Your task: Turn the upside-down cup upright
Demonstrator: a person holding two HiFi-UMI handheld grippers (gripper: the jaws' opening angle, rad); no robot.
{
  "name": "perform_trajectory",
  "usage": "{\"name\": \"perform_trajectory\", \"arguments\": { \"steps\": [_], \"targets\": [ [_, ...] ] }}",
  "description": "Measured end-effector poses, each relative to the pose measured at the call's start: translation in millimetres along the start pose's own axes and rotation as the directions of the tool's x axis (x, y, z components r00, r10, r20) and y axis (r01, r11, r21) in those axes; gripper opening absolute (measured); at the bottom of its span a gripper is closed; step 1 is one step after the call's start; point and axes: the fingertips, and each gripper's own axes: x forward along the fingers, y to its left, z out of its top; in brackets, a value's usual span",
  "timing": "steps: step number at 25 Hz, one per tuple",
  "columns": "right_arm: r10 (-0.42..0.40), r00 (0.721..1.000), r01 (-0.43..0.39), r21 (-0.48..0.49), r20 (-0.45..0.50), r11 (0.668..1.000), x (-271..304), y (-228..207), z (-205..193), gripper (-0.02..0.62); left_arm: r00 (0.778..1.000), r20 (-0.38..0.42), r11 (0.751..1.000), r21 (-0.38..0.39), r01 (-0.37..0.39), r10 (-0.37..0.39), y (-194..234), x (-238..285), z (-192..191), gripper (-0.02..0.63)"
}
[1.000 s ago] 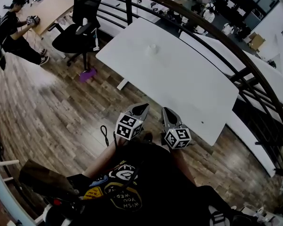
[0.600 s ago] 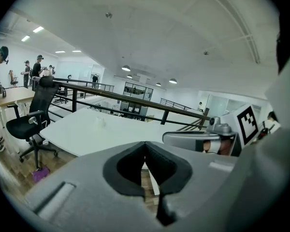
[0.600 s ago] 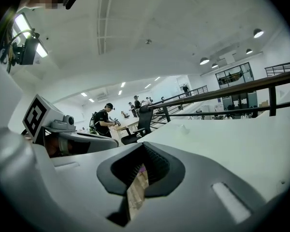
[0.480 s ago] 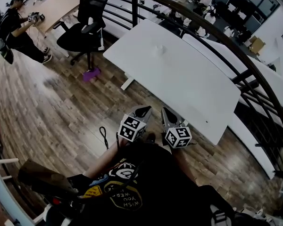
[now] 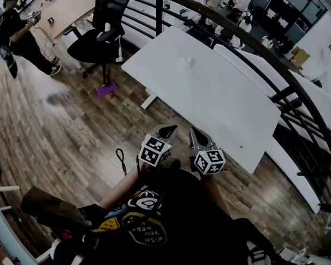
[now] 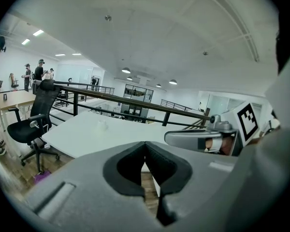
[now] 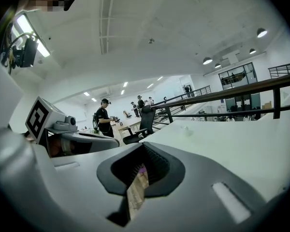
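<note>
A small, pale cup (image 5: 183, 63) stands alone on the far part of the white table (image 5: 220, 101); too small to tell which way up. It shows faintly in the left gripper view (image 6: 102, 123) and the right gripper view (image 7: 186, 128). My left gripper (image 5: 166, 128) and right gripper (image 5: 195, 131) hang side by side close to my body, over the floor just short of the table's near edge, well away from the cup. Both are shut with nothing between them, as seen along the left gripper (image 6: 145, 144) and right gripper (image 7: 144, 145).
A black railing (image 5: 254, 43) runs behind the table. A black office chair (image 5: 96, 37) and a purple object (image 5: 105, 89) on the wooden floor lie left of the table. A person (image 5: 16, 29) stands by a wooden desk (image 5: 71, 4) far left.
The views have shifted slightly and the table sits a little nearer. Both grippers stay shut and side by side. The person at far left has moved.
</note>
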Motion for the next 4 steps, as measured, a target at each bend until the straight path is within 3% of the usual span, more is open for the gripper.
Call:
{"name": "perform_trajectory", "arguments": {
  "steps": [4],
  "targets": [
    [-0.004,1.0,0.004,-0.01,-0.005,1.0,35.4,4.2,4.5,0.002,1.0,0.008,1.0,-0.01,0.003,-0.003,35.2,4.1,5.4,0.006]
  ]
}}
